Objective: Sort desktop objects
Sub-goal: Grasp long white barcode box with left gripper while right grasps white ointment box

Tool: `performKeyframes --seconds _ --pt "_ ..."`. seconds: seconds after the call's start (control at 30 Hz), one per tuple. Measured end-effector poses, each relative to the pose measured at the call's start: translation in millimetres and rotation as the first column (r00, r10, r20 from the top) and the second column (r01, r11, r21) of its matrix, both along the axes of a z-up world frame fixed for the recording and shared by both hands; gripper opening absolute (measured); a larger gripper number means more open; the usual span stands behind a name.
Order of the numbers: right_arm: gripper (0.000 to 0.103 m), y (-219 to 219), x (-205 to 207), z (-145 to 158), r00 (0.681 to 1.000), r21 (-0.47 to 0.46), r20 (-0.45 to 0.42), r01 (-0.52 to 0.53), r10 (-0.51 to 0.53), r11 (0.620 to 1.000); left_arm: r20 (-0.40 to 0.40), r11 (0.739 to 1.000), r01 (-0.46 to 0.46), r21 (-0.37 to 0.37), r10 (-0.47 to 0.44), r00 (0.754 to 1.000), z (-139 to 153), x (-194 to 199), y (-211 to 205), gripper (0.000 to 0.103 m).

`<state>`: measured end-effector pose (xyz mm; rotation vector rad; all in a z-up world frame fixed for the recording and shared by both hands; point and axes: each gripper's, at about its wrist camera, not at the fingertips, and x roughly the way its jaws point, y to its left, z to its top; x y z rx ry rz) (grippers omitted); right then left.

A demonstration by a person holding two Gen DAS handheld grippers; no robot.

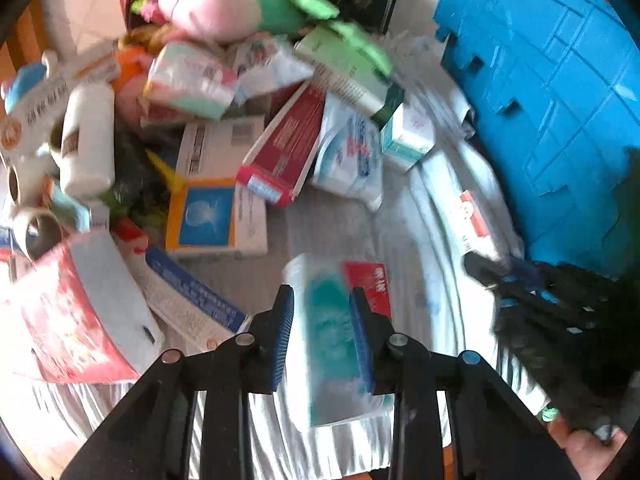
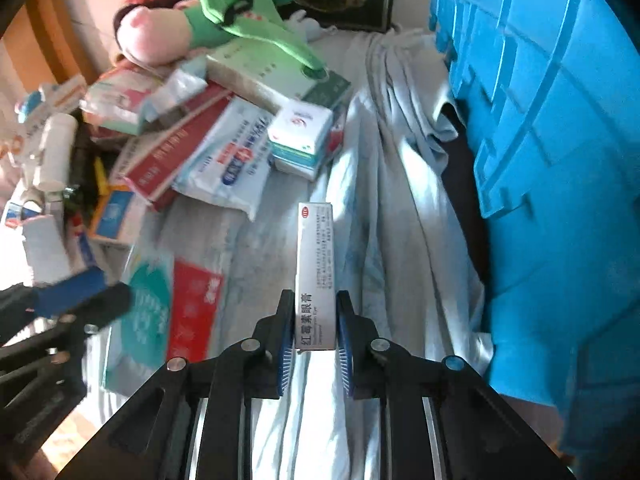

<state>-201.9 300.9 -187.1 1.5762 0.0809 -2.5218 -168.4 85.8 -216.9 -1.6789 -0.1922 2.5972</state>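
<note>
A pale, rumpled cloth [image 2: 384, 208] covers the worktop, with a big blue crate [image 2: 560, 160] along the right side and a heap of boxes, packets and plush toys [image 1: 248, 4] piled at the far left.

The right gripper [image 2: 316, 344] is clenched on a slim white ointment box [image 2: 316, 264], gripped near its near end. The box's long axis runs straight ahead in line with the fingers, its free end pointing away toward the heap and hanging clear above the cloth. With so much of the box standing out past the pads, it is likely to swing, so a slow carry toward the crate with the wrist held steady looks wise, and a release only once the box is over its place.

The left gripper [image 1: 324, 340] has its jaws drawn in around a white-and-teal packet [image 1: 332, 336] that lies on the cloth just beside a red packet [image 1: 370, 284]. The blue pads [image 1: 282, 340] sit at its two long edges, but the picture is blurred and I cannot tell whether they truly press on it. The packet's long axis also runs away from the camera. It looks soft, so squeezing across the narrow width and lifting straight up should keep it from dragging the red neighbour or the cloth along.
</note>
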Motion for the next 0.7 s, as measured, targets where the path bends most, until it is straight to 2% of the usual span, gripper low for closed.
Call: performKeyframes --seconds 0.07,0.1,0.2,0.23,0.3,0.37,0.4,0.47,0.5,0.53,0.57,0.6,0.63,0.7 --pt "0.018 1 2 6 1.0 0.006 -0.005 -0.013 0.013 1.0 0.009 1.0 -0.018 0.008 0.018 1.0 1 -2 4 0.028" --pt "0.018 2 4 8 1.0 0.011 -0.004 -0.023 0.023 1.0 0.023 0.999 -0.027 0.036 0.026 0.999 -1 -1 2 0.032" --pt "0.018 -8 16 -3 0.998 0.012 0.023 -0.059 0.059 0.998 0.035 0.999 -0.032 0.039 0.031 0.999 -2 3 8 0.063" --pt "0.018 -22 22 -13 0.997 0.012 0.037 -0.066 0.065 0.998 0.033 0.999 -0.029 0.027 0.028 0.999 -3 4 13 0.07" --pt "0.018 -17 28 -25 0.996 0.018 0.063 -0.067 0.066 0.998 0.045 1.0 -0.019 0.008 0.019 0.999 -9 5 22 0.072" --pt "0.02 -12 27 -34 0.993 0.01 0.095 -0.066 0.065 0.998 0.091 0.999 -0.013 -0.048 0.017 0.996 -23 3 31 0.072" --pt "0.022 -9 27 -36 0.992 -0.007 0.108 -0.064 0.064 0.998 0.093 0.999 -0.013 -0.047 0.017 0.996 -29 4 34 0.077" --pt "0.026 -6 26 -37 0.992 -0.011 0.111 -0.064 0.065 0.998 0.12 0.997 -0.02 -0.075 0.029 0.992 -38 4 36 0.077" --pt "0.026 -4 25 -36 0.992 -0.008 0.107 -0.067 0.067 0.998 0.14 0.995 -0.014 -0.097 0.027 0.99 -44 4 38 0.08" --pt "0.026 -3 25 -35 0.992 -0.008 0.104 -0.071 0.072 0.997 0.105 0.992 0.001 -0.129 0.013 0.994 -43 7 42 0.081" --pt "0.026 -3 24 -34 0.992 -0.007 0.103 -0.078 0.079 0.997 0.095 0.99 0.007 -0.139 0.007 0.996 -42 8 44 0.08" --pt "0.026 -3 22 -34 0.991 -0.004 0.103 -0.083 0.083 0.997 0.093 0.992 0.01 -0.125 0.002 0.996 -40 9 44 0.067" --pt "0.026 -4 20 -34 0.991 0.002 0.103 -0.089 0.088 0.996 0.088 0.995 0.004 -0.103 0.005 0.996 -37 10 42 0.047" --pt "0.018 -6 18 -33 0.989 0.014 0.108 -0.101 0.099 0.995 0.078 0.994 -0.007 -0.105 0.015 0.997 -29 12 38 0.026"
